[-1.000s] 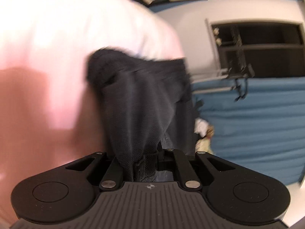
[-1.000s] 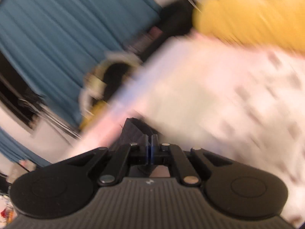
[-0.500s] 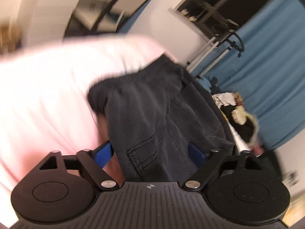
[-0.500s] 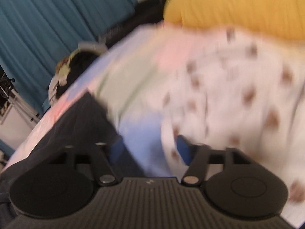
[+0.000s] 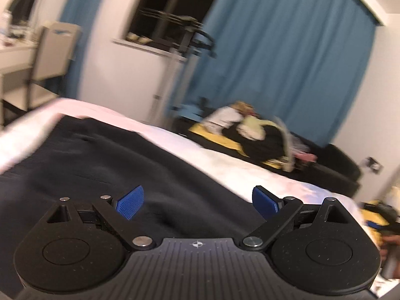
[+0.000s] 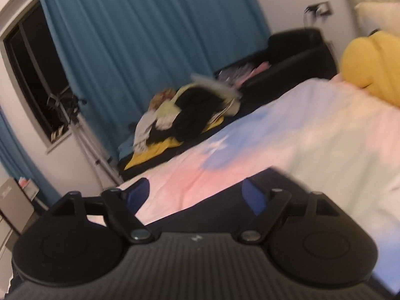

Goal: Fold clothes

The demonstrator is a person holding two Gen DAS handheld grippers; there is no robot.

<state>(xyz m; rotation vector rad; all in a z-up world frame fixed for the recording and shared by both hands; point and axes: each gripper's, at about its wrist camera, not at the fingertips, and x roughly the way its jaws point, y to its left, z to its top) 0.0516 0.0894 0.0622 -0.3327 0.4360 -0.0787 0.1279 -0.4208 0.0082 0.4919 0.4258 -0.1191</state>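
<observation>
Left wrist view: left gripper [image 5: 197, 201] has jaws wide & opening, nothing between the blue pads [image 5: 130, 202]. It sits above the black garment [image 5: 105, 165], which lies spread on the bed [image 5: 225, 160], filling near-left of the view. Far right, a clothes pile [image 5: 255, 135] on a dark sofa, w/ blue curtain [image 5: 287, 57] behind.

Right wrist view: right gripper [image 6: 197, 195] jaws also apart & opening, empty. The garment's edge [image 6: 225, 207] shows just under the jaw tips, near; pastel bed beyond, yellow pillow [image 6: 370, 65] far right.

Handling, my guess: soft, limp, light-ish cloth, prob. trousers; won't hold shape, drapes & slides on the sheet. Best grip = pinch a hem or corner w/ each gripper, well apart, so the fold edge stays taut.
</observation>
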